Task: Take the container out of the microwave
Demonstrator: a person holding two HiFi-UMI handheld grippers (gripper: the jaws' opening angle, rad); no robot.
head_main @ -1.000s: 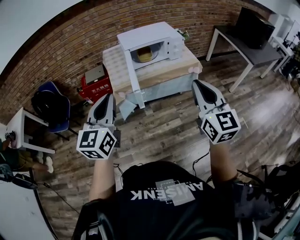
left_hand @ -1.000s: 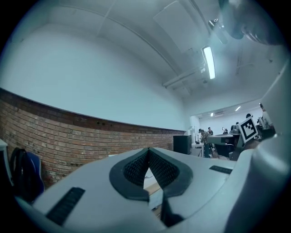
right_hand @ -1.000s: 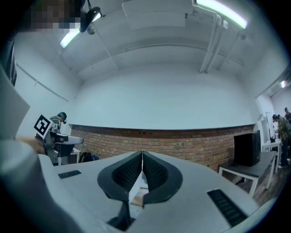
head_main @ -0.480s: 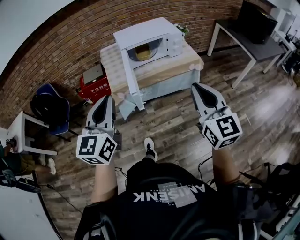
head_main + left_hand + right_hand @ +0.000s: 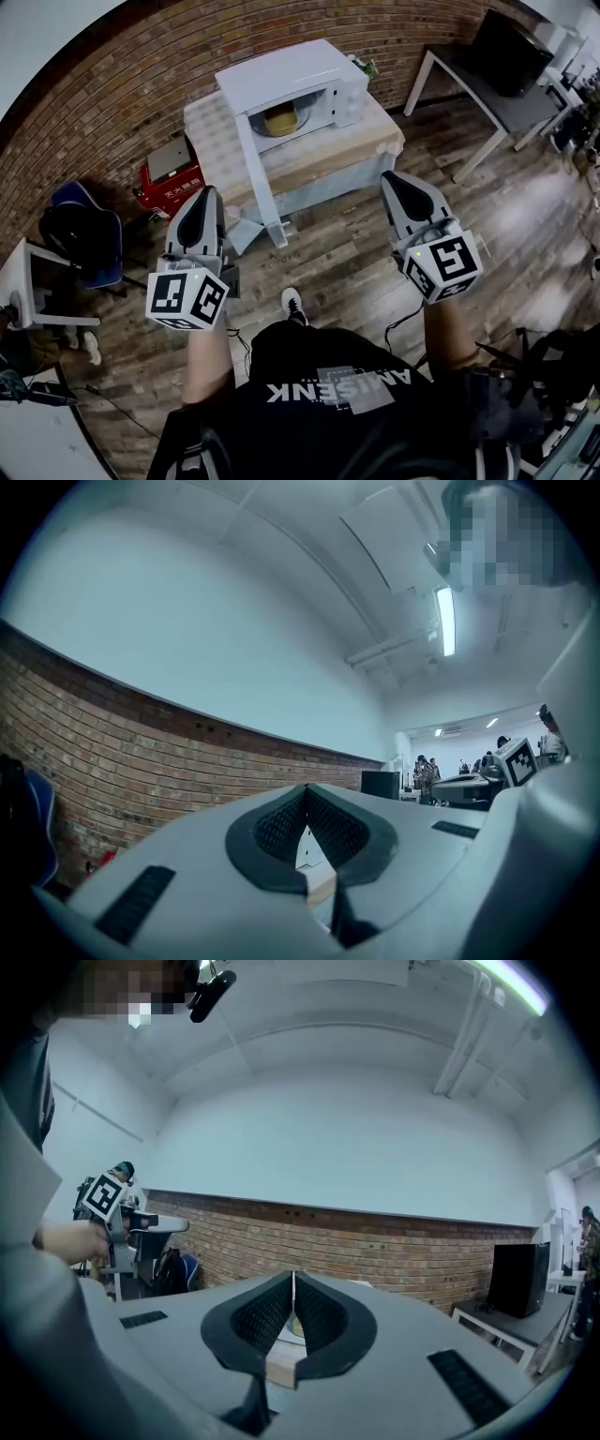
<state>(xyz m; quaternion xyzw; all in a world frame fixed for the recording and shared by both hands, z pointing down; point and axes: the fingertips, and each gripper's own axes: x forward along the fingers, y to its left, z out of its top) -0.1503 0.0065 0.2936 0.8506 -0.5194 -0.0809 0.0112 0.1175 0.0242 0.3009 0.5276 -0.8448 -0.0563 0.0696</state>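
**Container inside the open microwave, both grippers closed and empty**

Head view: the white microwave (image 5: 291,89) stands on a bench (image 5: 323,155) against a brick wall (image 5: 112,84). Its door (image 5: 255,178) is swung wide open at its left side. The yellowish container (image 5: 278,119) sits inside the microwave's cavity, untouched. The left gripper (image 5: 207,192) hangs on the near side of the microwave, to the left of the open door and apart from it. The right gripper (image 5: 393,178) is held off the microwave's near right corner, just past the bench edge and above the wooden floor (image 5: 347,253). Neither gripper touches the microwave. A red box (image 5: 173,183) lies on the floor to the microwave's left.

Left gripper view: the jaws are closed tip to tip with nothing held between the pads. Brick wall runs behind them, and the other gripper's marker cube shows at the far right.

Right gripper view: the jaws are likewise closed tip against tip and hold nothing. A sliver of the yellowish container inside the microwave and a strip of the bench's pale wood show through the gap below the tips.
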